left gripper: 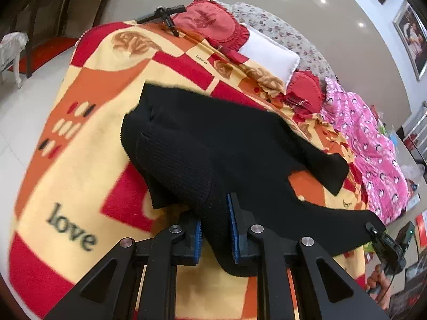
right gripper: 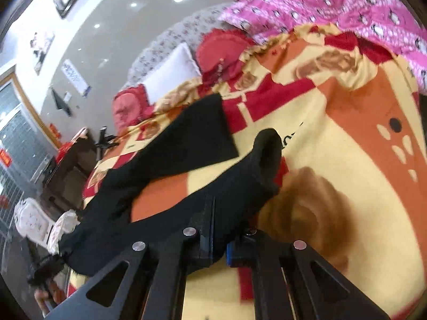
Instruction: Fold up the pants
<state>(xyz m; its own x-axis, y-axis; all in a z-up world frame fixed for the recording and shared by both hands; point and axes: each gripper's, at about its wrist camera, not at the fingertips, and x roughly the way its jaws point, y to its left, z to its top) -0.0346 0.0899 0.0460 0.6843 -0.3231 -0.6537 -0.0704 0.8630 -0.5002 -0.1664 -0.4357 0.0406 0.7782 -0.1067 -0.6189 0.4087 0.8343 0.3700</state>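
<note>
The black pants (left gripper: 213, 138) lie spread across a red, orange and yellow blanket (left gripper: 80, 160) on the bed, one leg reaching toward the white pillow (left gripper: 269, 53). The left tongs (left gripper: 215, 229) are clamped on a bunch of the waist end. The right tongs (right gripper: 218, 248) grip the fabric of the other leg near its hem, lifted off the blanket.
</note>
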